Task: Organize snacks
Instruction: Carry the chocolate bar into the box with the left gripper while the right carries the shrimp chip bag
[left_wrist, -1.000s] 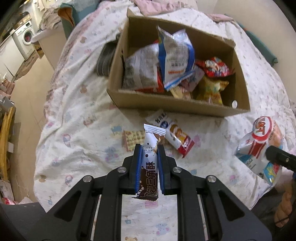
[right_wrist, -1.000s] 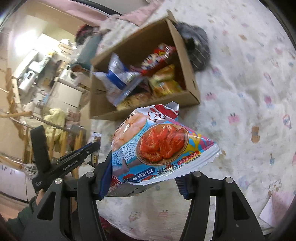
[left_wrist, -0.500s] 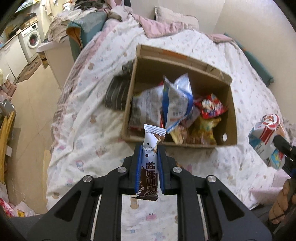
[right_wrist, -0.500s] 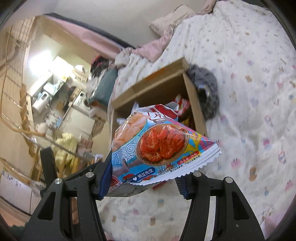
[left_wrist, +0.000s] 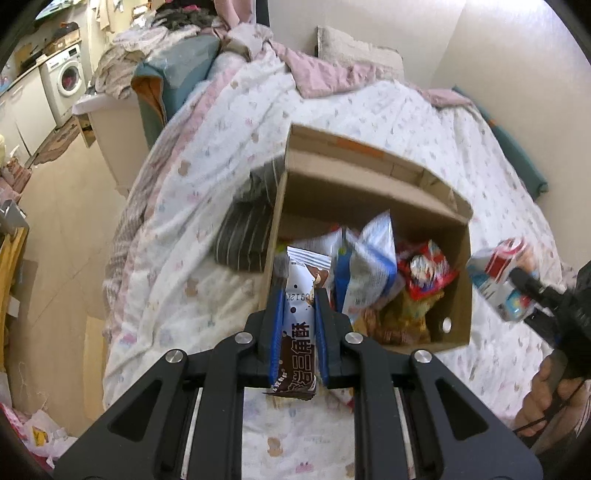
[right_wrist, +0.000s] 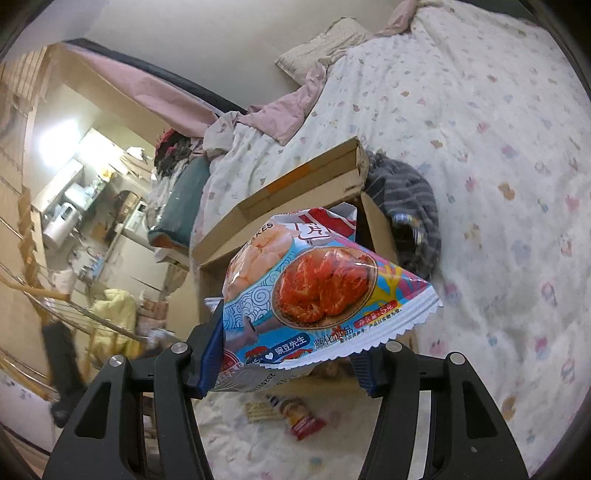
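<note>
Snacks mostly fill the cardboard box (left_wrist: 373, 206); left gripper (left_wrist: 298, 332) clamps a wafer bar (left_wrist: 298, 343), right gripper (right_wrist: 288, 354) a shrimp-chip bag (right_wrist: 314, 284), one packet (right_wrist: 299, 415) lies outside.

Printed text is found on two held snack packets only.

On the slim brown-and-white wafer bar packet (left_wrist: 300, 332), seen in the left wrist view, large white Chinese characters are printed on the brown lower part, "角酥" among them, and a stamped code that looks like "..0912.." is seen upside down on the white upper part. On the shrimp chip bag (right_wrist: 314, 291), seen in the right wrist view, "豌豆先生" is printed beside a heart on a blue label, "膨化食品" next to it, the letters "KES" near the top, and a date stamp along the lower edge, too small to be read surely.
</note>
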